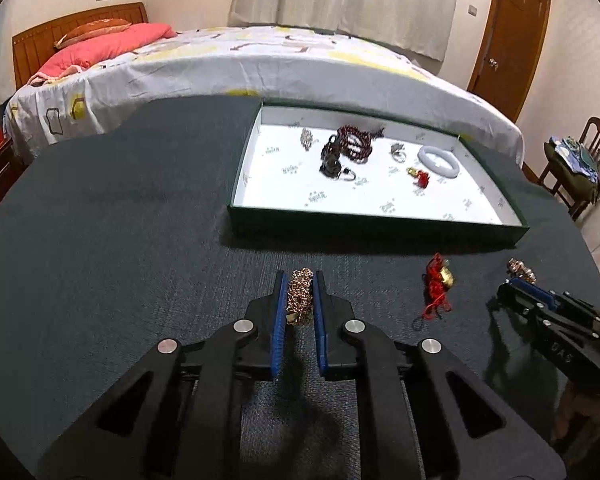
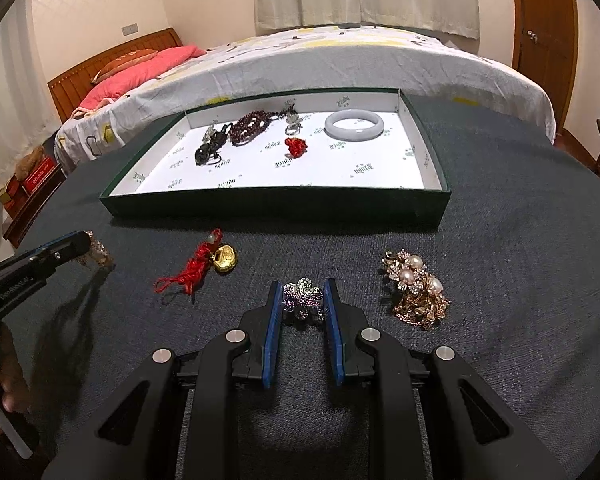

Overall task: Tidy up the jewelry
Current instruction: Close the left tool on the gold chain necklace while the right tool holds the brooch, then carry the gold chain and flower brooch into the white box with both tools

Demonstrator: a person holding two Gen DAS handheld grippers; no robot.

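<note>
Gold-coloured chain bundle (image 1: 300,296) sits pinched in the left gripper (image 1: 300,280), near the green shallow box (image 1: 376,222); right gripper (image 2: 303,286) brackets a purple rhinestone flower brooch (image 2: 303,298), contact unclear; next, probably, lift both into the box.

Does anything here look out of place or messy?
Nothing is damaged or spilled. Three pieces lie loose on the table outside the tray: the red tassel charm, the pearl brooch and the purple flower brooch, which sits in the right gripper.
</note>
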